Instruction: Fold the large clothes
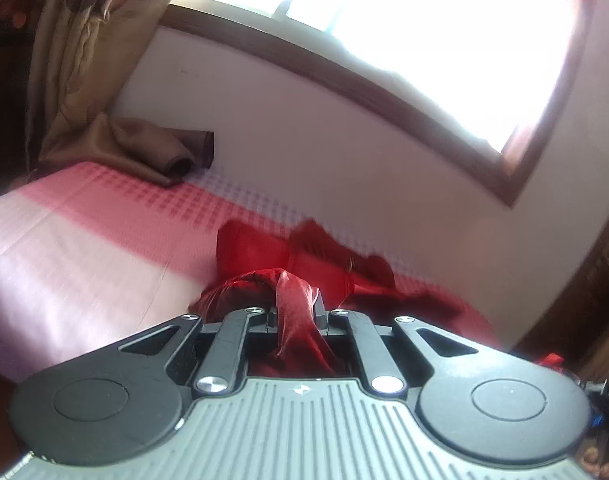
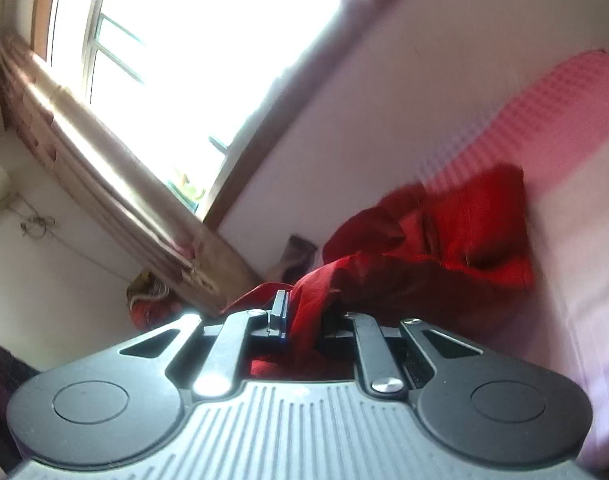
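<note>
So both my grippers have a bite of the same red garment (image 1: 304, 256) here. My left gripper (image 1: 296, 312) has its jaws pressed nearly together with a twisted strip of the shiny red cloth pinched between them, and the cloth runs back over the gripper body toward the camera. My right gripper (image 2: 300, 316) is the same deal: jaws almost closed, a fold of the red cloth clamped in the gap, one dark finger (image 2: 279, 312) sticking up just beside it.

The rest of the garment is a crumpled heap on the bed (image 1: 64, 248), lying toward the far edge next to the pale wall (image 1: 304, 152). From the left view the heap stretches from my jaws toward that wall; from the right view it bunches up just ahead of the jaws. The bed has a pink sheet with a checked band along the wall side.

A bright window (image 1: 424, 32) with a dark wooden frame sits above the bed. A brown curtain (image 1: 84, 80) hangs at the bed's far corner and its end is piled on the sheet. Everything is a bit blurry.
</note>
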{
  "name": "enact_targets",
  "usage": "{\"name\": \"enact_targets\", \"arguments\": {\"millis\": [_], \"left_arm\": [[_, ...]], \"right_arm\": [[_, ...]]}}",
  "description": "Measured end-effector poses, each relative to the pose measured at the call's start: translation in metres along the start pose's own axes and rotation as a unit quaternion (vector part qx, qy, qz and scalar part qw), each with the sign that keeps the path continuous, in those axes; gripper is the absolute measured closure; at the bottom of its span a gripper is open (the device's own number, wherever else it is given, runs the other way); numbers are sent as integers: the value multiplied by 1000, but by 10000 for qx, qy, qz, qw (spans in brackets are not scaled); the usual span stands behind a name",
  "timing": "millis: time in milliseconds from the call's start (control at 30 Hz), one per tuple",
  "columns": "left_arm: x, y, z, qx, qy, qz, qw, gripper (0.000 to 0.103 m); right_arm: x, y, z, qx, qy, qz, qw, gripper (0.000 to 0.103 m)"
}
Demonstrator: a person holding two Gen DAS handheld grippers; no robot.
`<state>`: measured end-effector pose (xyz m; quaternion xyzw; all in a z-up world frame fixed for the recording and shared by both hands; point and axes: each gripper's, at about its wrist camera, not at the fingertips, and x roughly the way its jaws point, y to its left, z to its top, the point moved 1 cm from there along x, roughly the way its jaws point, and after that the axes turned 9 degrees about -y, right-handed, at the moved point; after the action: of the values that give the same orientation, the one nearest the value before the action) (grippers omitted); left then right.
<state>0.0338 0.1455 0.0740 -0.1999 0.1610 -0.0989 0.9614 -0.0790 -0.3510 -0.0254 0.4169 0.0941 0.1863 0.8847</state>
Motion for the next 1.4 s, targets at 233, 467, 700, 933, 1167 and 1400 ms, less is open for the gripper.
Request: {"name": "enact_targets", "arguments": {"millis": [233,467,700,933,1167,1400], "left_arm": [[88,-12,32,-53,113,356,9993,89],[171,-13,34,31,348,748,9966,81],[229,-3,22,-26,652,937,9935,75],[249,7,16,-406,791,641,9940,46],[223,-4,27,-41,-87,733,9973,0],[207,-29,25,699,-170,667,9952,18]], "right_arm": [[65,-28,49,236,-87,-485,9985,90],[130,-70,69,454,-19,-992,9940,90],[175,-120,64,925,73,-1393,9859,90],[202,-156,60,1630,117,-1391,9767,85],[182,-165,61,2284,-244,-881,9693,53],[159,-107,78,536,-495,-1036,9919,31]]}}
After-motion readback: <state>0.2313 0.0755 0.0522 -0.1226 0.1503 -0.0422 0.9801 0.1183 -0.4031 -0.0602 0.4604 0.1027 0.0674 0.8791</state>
